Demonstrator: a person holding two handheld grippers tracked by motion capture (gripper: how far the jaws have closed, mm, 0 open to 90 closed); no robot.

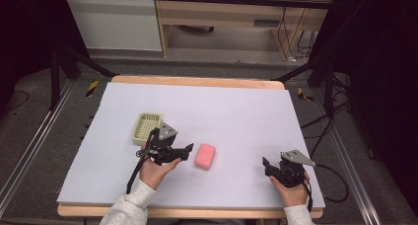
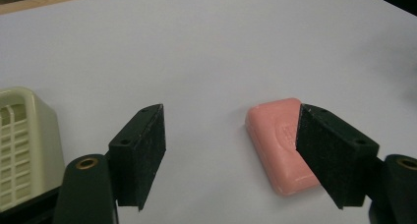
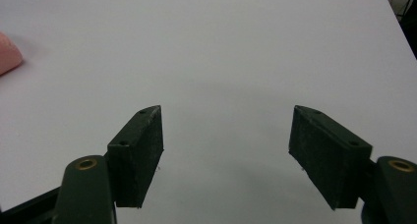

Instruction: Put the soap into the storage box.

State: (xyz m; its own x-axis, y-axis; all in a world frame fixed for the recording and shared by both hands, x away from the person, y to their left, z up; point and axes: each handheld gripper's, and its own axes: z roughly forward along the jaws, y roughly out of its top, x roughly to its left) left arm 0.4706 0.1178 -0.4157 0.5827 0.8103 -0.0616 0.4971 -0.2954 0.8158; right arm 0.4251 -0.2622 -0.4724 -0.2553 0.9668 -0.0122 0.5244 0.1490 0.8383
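Left tongs (image 2: 231, 155) are held apart just short of the pink soap (image 2: 280, 145), which lies on the worktop (image 1: 236, 106) beside a soap dish (image 1: 147, 127); approach step judged, straddling and closing needed next; right tongs (image 3: 226, 155) apart, nothing held

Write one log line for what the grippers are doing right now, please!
left gripper: open, near pink soap | right gripper: open, nothing between jaws | soap dish: empty, left of soap
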